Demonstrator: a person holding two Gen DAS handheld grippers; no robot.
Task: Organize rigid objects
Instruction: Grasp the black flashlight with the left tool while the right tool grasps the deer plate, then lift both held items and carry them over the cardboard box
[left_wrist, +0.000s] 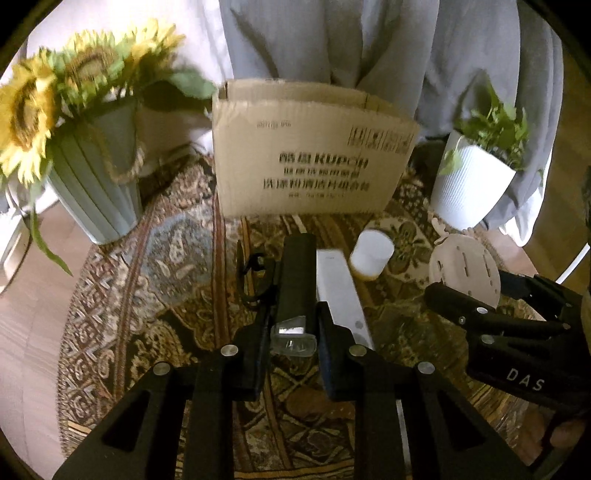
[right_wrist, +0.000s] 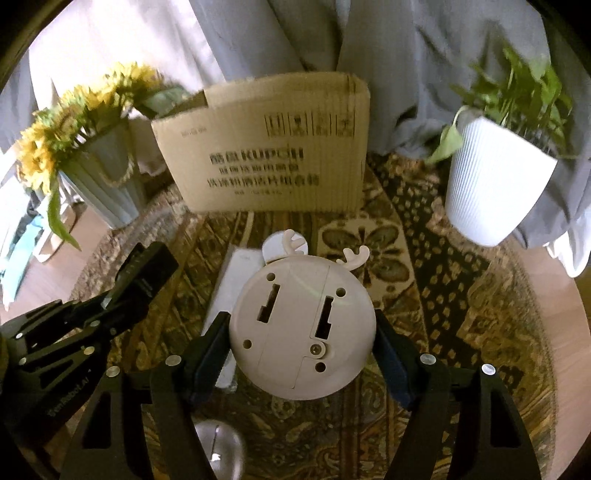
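The left gripper (left_wrist: 291, 347) is pressed together on one black bar-shaped object (left_wrist: 297, 280) with a clear plastic end; the object points away from the camera, clear of the rug. The right gripper (right_wrist: 303, 332) pinches one round white device (right_wrist: 301, 328) by its rim, back face toward the camera, with two small antler-shaped pieces at its far edge. The fingers (right_wrist: 210, 343) press against both sides of the disc.

Lying on the rug between the two grippers: one flat white rectangular box (left_wrist: 340, 291) and, just beyond it, one white cylindrical cup (left_wrist: 371, 254). One round metallic object (right_wrist: 219, 450) lies below the right gripper; its kind cannot be told.

Farther out stands one open cardboard box (left_wrist: 310, 155), printed side facing the cameras. One grey-green vase of sunflowers (left_wrist: 96, 184) stands to its left and one white ribbed pot with a green plant (left_wrist: 472, 181) to its right.

The surface is one round patterned rug (left_wrist: 155, 258) on a pale wooden floor (left_wrist: 29, 332). Grey fabric (left_wrist: 332, 40) hangs behind the box.
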